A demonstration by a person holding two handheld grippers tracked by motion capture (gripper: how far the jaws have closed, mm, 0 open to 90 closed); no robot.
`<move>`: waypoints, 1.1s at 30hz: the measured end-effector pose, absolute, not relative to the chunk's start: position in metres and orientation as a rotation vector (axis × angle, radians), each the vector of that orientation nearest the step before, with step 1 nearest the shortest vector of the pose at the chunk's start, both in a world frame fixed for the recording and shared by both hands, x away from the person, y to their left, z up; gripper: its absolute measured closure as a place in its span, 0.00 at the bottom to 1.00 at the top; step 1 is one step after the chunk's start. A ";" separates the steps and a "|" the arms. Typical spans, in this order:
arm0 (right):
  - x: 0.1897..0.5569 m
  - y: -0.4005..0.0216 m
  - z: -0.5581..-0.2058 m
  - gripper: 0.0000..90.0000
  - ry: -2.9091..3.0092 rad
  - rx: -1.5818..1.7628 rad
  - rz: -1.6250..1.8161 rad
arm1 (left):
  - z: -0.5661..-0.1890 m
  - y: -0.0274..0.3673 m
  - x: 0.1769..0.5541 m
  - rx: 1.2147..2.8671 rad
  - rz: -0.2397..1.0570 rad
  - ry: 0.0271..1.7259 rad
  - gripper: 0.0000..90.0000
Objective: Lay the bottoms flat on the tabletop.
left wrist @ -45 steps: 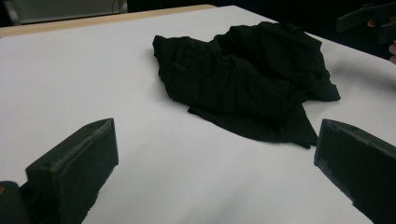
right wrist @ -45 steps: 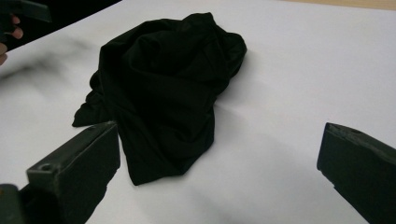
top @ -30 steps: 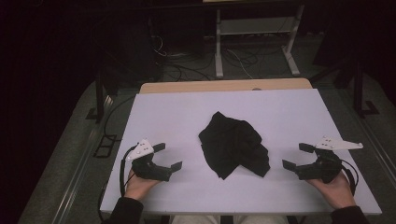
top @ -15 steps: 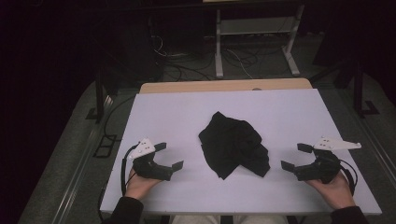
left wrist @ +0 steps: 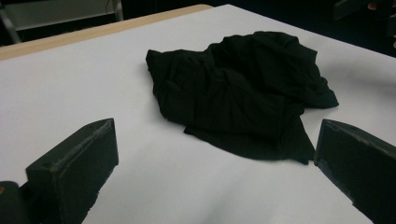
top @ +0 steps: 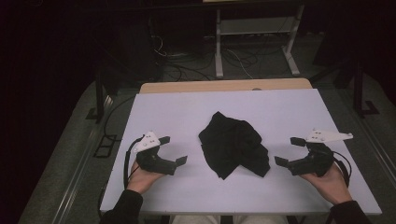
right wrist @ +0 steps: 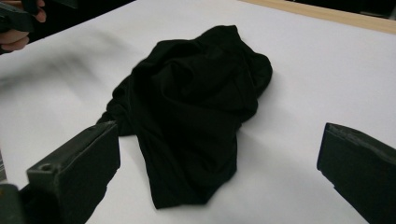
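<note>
So the black cloth is sitting crumpled in a heap right in the middle of the white table, and both tongs are waiting on either side of it, well apart from the fabric. The left gripper is resting near the front left of the table with its jaws spread wide and nothing between them, and the right gripper is doing the same on the other side, jaws wide apart and empty, both pointing in toward the pile. Looking along the left gripper view, the cloth is lying ahead with a thin flat flap trailing toward the near edge, while in the right gripper view the cloth is bunching up higher with a tongue of fabric hanging down toward the camera. My guess is the job is spreading or folding this thing, so the step in hand is reaching in for a first grab. If I were doing it, I'd be aiming each jaw pair at a loose outer edge rather than the thick middle, coming in low along the table so one jaw is sliding under a single layer, then pulling the two sides apart gently so the wad is opening instead of dragging.
</note>
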State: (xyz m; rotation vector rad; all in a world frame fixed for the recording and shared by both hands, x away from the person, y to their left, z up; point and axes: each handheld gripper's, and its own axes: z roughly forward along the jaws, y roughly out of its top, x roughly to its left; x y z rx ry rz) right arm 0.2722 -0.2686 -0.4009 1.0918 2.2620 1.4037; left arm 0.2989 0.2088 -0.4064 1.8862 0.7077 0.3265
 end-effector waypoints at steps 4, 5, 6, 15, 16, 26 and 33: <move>0.278 -0.262 -0.398 0.00 2.277 1.075 1.409 | -0.403 0.204 0.304 1.897 0.325 0.695 0.00; 0.280 -0.260 -0.397 0.00 2.279 1.072 1.411 | -0.403 0.202 0.305 1.899 0.323 0.693 0.00; 0.283 -0.258 -0.397 0.00 2.287 1.063 1.415 | -0.403 0.201 0.307 1.900 0.319 0.691 0.00; 0.296 -0.241 -0.398 0.00 2.327 1.036 1.425 | -0.404 0.185 0.320 1.911 0.290 0.678 0.00; 0.297 -0.239 -0.399 0.00 2.332 1.034 1.425 | -0.404 0.182 0.322 1.910 0.286 0.675 0.00; 0.306 -0.219 -0.408 0.00 2.403 0.999 1.406 | -0.414 0.158 0.329 1.931 0.229 0.645 0.00; 0.306 -0.210 -0.413 0.00 2.454 0.986 1.374 | -0.422 0.145 0.333 1.951 0.209 0.635 0.00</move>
